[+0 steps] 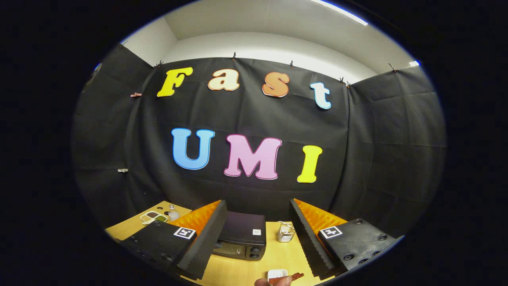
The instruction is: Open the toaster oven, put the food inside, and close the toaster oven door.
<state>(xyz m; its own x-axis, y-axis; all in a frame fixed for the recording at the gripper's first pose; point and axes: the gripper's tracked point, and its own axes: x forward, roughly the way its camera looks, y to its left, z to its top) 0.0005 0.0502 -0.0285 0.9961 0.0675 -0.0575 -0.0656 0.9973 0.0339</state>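
Fingers [258, 238] spread wide, empty, toaster oven [241, 235] beyond and between them.

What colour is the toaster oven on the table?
The toaster oven is black, seen best in the gripper view, just beyond the open gripper.

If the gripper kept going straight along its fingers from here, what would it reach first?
Probably the toaster oven on the wooden table: it sits between and just beyond the fingers of the open, empty gripper. Depth is hard to judge, and the gripper may be aimed higher, toward the booth's black cloth wall.
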